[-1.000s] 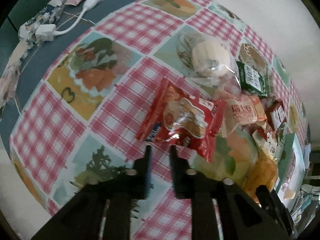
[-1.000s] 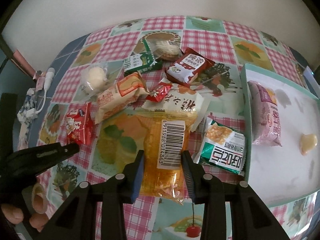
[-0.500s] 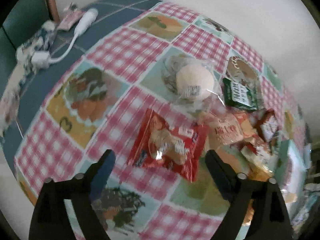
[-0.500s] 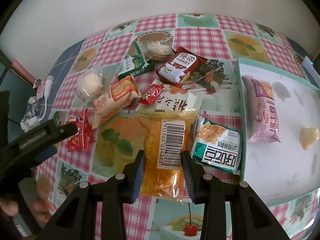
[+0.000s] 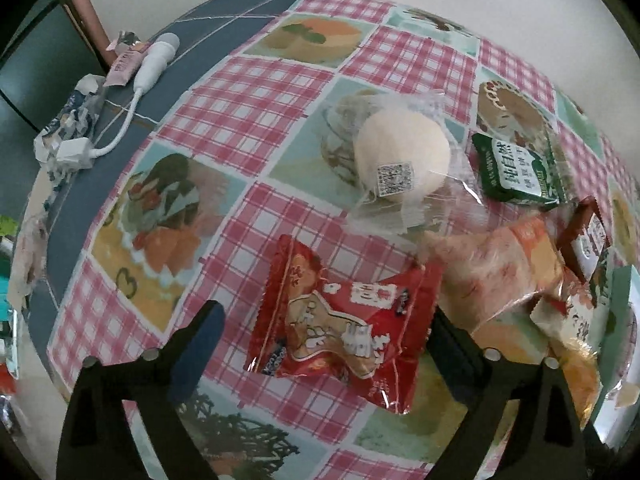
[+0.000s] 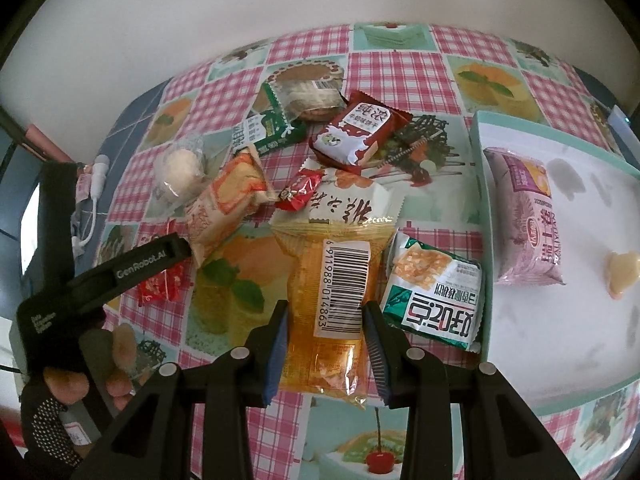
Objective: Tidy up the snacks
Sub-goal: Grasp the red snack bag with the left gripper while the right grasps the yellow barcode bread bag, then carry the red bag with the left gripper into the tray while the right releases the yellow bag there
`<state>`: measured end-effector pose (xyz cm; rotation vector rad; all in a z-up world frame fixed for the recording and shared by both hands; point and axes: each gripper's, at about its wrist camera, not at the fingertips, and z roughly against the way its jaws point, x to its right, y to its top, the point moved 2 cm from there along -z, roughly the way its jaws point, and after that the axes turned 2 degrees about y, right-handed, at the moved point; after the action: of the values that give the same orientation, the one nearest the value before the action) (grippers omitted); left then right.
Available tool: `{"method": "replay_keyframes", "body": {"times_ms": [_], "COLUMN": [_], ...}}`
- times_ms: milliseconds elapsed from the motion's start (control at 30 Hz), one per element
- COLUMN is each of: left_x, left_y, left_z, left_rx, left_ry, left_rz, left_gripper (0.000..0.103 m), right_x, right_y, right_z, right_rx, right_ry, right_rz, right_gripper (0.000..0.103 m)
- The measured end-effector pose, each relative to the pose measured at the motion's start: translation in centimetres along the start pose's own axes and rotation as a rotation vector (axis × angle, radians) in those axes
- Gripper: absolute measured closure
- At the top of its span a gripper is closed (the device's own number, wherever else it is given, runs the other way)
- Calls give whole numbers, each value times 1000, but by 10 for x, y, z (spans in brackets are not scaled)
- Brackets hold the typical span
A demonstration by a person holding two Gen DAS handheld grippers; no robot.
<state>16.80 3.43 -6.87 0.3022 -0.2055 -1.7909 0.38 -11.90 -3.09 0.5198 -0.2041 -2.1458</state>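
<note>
A red snack packet (image 5: 344, 320) lies flat on the checked tablecloth. My left gripper (image 5: 322, 338) straddles it from above, and its jaws are closing. The right pad is at the packet's edge, while the left pad stands clear of it. In the right wrist view the left gripper (image 6: 152, 256) covers most of this red packet (image 6: 160, 288). My right gripper (image 6: 325, 344) is shut on an orange packet with a barcode (image 6: 332, 280). A white tray with a teal rim (image 6: 560, 340) sits to the right and holds a pink packet (image 6: 528, 220).
Loose snacks crowd the cloth: a wrapped white bun (image 5: 400, 156), a green packet (image 5: 516, 172), an orange-and-white packet (image 5: 500, 272), a green-white packet (image 6: 434, 292) and a maroon packet (image 6: 356, 132). A white cable (image 5: 132, 92) lies on the blue table edge. A gloved hand (image 6: 52, 412) holds the left gripper.
The left gripper's jaws went from shut to wide apart, and it moved forward over the red packet, which now lies between them. The right gripper and its orange packet stayed put.
</note>
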Motion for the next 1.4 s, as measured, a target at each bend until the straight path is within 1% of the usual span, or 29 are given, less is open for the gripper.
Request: {"method": "replay_keyframes", "body": {"times_ms": [33,100,133,267,300,333,467,600,733,833,900,967,1133,1233,1400], "left_x": [-1,-2,-4,-5,-5,-5,-6,-8,-3,9,23,36,85,109,155], "left_y": [-1,-4,-5,-10,-12,-13,-16,-19,-23,-28,-33,-32,-44,-49,-60], "left_z": [0,3,4,13,16,18,23,33,53,74,90,96,123,130,138], "left_rx": [0,3,4,21,28,29,24,43,82,126,158,177,229,239,232], "left_ry": [9,15,15,36,40,42,35,56,61,49,33,16,-21,-44,-88], "left_rz": [0,3,4,14,10,9,21,27,22,-6,-37,-68,-181,-239,-329], "left_gripper": [26,26,29,39,45,48,49,49,49,49,49,49,49,49,48], "right_x": [0,1,1,2,2,2,4,6,11,20,26,35,67,86,119], "right_y": [0,0,0,1,1,1,2,4,8,11,14,16,20,21,24], "right_z": [0,0,1,3,4,6,13,20,31,44,54,61,78,86,94], "right_rx": [1,1,1,5,6,7,22,39,62,96,120,140,180,195,212], "right_ry": [1,2,2,10,13,16,25,37,45,29,19,5,-51,-79,-115], "right_rz": [0,0,-1,-6,-8,-10,-10,-18,-37,-49,-60,-75,-136,-169,-223], "right_gripper": [64,64,64,64,64,64,64,64,64,64,64,64,64,64,64]}}
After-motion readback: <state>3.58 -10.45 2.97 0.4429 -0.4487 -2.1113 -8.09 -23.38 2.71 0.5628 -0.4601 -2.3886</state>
